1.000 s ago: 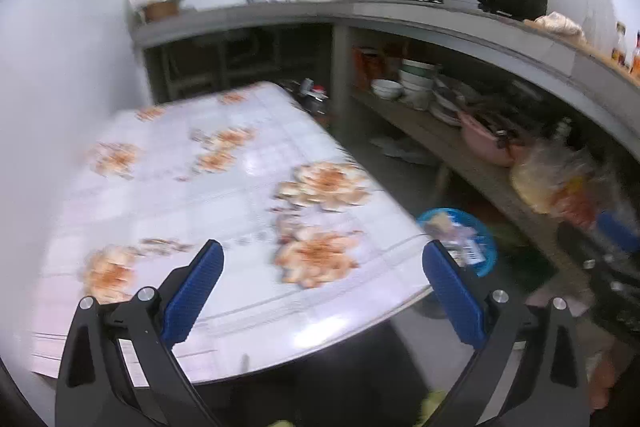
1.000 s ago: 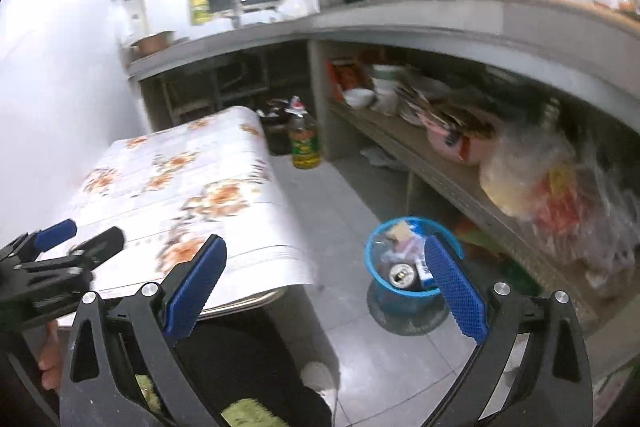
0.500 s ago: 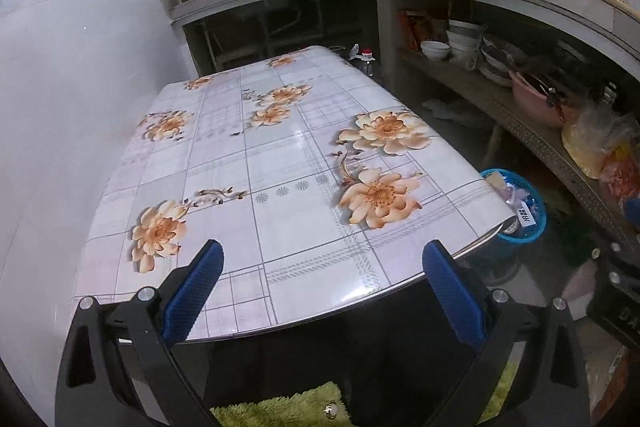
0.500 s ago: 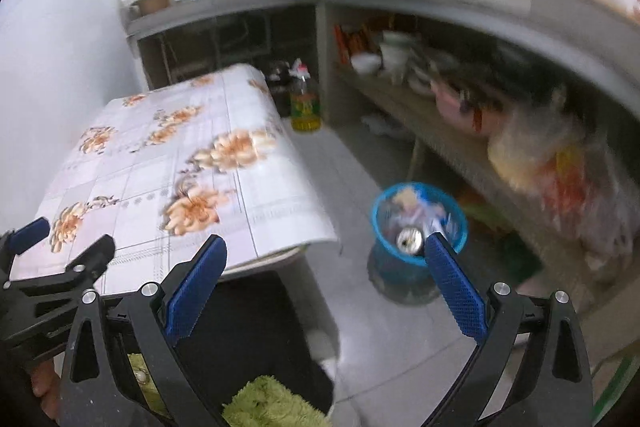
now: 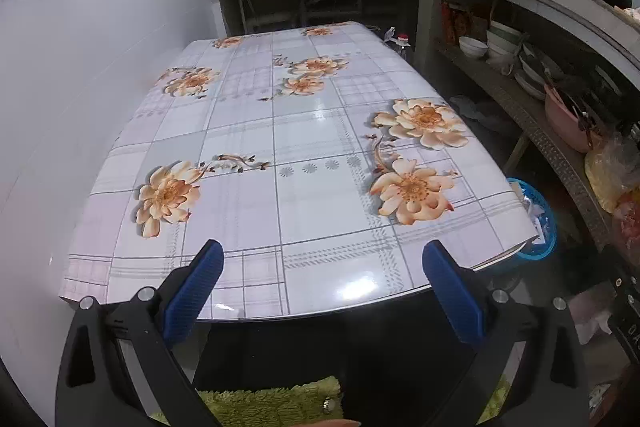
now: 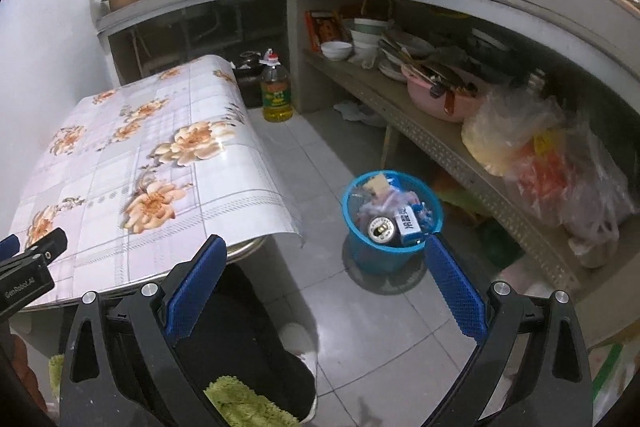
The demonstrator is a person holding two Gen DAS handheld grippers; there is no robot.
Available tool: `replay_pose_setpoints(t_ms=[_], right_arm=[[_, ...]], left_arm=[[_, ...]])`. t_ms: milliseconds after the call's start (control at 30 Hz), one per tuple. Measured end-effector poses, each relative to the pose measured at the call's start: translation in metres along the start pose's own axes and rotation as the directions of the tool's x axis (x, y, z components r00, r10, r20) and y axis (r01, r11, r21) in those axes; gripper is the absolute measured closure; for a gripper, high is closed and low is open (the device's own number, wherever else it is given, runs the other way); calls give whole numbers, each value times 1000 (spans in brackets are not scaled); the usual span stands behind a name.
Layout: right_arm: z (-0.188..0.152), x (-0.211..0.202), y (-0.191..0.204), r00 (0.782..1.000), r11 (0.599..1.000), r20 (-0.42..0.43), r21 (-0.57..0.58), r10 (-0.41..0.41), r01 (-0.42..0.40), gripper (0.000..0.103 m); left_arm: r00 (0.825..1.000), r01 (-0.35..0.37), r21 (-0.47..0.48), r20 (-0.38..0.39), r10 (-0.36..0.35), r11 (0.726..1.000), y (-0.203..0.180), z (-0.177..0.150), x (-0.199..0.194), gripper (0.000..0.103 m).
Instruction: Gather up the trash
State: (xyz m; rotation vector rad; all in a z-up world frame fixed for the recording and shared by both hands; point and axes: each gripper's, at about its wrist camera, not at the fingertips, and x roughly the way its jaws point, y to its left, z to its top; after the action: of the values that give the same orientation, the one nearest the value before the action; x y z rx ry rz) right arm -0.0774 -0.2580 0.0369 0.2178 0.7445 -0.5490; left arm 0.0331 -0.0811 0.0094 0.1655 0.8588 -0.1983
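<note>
**Both grippers empty above the table edge; trash sits in the blue bin**

The left gripper (image 5: 322,275) hangs over the near edge of the table (image 5: 304,131), its blue-padded fingers (image 5: 192,287) spread wide with nothing between them. The table wears a glossy floral oilcloth, pale squares with peach blossoms, and its surface is bare in this view.

The right gripper (image 6: 324,281) is likewise spread wide and holds nothing; it looks down past the table's right corner toward the tiled floor (image 6: 360,339). There stands a blue wastebasket (image 6: 390,223), well apart from the table, close to the concrete shelf (image 6: 440,143). Inside it lie a can (image 6: 380,227) seen end-on, a blue-and-white carton (image 6: 409,223) with printed characters, and some crumpled wrappers, though the smaller pieces are hard to make out. From the left wrist view only a sliver of the wastebasket (image 5: 546,223) shows beyond the table's corner.

A bottle of cooking oil (image 6: 276,89) stands on the floor past the table's far end. On the shelf rest a pink basin (image 6: 436,95) of utensils, stacked bowls (image 6: 362,35) and plastic bags (image 6: 540,155)
</note>
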Motion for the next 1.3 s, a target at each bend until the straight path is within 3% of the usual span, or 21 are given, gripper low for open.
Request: replay_pose_setpoints(t_ms=[1300], right_arm=[[3, -8, -11, 1000, 999, 6, 32, -17, 17, 8]], left_arm=[[1000, -16, -26, -4, 16, 1000, 3, -2, -6, 5]])
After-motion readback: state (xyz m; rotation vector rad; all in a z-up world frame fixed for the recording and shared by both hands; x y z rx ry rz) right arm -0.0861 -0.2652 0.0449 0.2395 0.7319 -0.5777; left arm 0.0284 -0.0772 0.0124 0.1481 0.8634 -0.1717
